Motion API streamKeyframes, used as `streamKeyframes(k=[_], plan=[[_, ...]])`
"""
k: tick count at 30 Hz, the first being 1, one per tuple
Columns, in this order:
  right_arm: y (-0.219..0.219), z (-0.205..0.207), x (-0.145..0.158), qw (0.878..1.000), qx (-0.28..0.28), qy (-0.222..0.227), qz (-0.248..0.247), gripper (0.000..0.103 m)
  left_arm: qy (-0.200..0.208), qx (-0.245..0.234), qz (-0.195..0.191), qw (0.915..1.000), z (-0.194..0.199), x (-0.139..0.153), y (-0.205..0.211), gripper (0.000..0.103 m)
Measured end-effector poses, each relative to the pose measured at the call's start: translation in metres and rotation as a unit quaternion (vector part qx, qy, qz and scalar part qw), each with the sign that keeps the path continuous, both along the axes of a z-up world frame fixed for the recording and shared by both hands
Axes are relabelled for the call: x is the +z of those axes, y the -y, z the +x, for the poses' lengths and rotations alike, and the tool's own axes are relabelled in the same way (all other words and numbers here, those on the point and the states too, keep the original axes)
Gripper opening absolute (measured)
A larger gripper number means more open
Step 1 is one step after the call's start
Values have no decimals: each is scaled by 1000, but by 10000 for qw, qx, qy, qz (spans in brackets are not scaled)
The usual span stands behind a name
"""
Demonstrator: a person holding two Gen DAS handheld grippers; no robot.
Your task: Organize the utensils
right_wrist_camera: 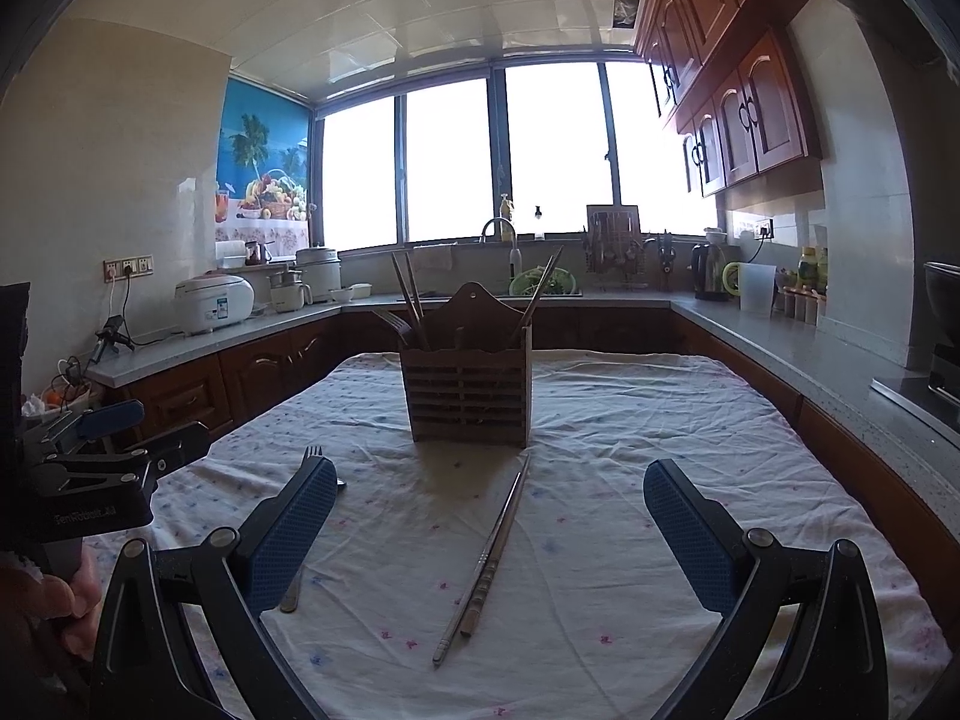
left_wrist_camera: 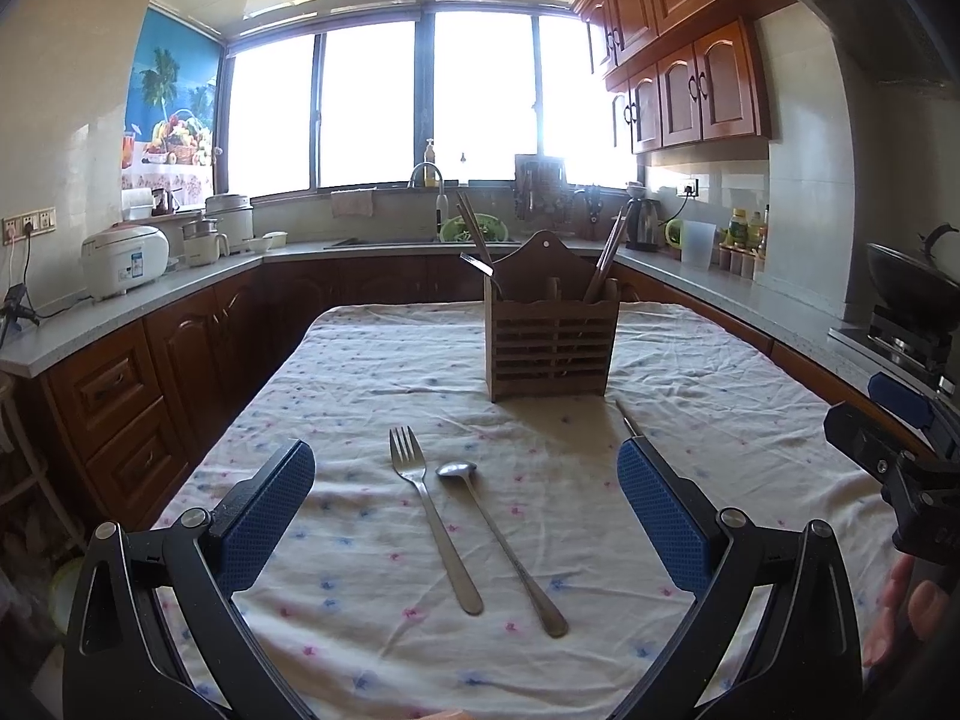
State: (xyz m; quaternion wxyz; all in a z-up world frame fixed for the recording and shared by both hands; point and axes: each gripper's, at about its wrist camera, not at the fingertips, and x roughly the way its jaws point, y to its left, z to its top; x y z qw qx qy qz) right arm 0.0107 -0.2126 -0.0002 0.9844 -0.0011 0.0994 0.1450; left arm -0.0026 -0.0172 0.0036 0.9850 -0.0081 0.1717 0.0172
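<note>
Utensils, loose, catalogued against the wooden caddy, left to right. I hold both tongs back from it, above the flowered tablecloth.

1. Left gripper: my tongs stand wide, holding nothing.
2. Fork: flat on the cloth in front of the caddy and a little to its left, tines toward the caddy, between the left gripper's blue pads.
3. Spoon: just right of the fork, bowl toward the caddy, not touching the fork.
4. Caddy: upright mid-table; wooden chopsticks and a metal handle stand in its left end, more chopsticks in its right end.
5. Metal chopsticks: a pair lying in front of the caddy's right corner, tips near its base.
6. Right gripper: tongs wide, empty, the chopstick pair between the pads.
</note>
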Motion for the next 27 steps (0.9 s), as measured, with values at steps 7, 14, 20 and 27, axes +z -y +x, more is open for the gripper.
streamKeyframes(k=[7, 14, 20, 27], plan=[[-2, 0, 0, 10000, 39, -3, -2, 103, 31, 101, 35, 9999, 1, -1, -2, 103], [-2, 1, 1, 10000, 45, -9, 1, 103, 61, 137, 24, 9999, 1, -1, -6, 103], [-5, 3, 1, 10000, 55, -43, -14, 103, 45, 151, -12, 9999, 1, -3, -8, 103], [-5, 4, 0, 10000, 65, -56, -4, 103, 41, 157, -40, 9999, 1, -4, -9, 103]])
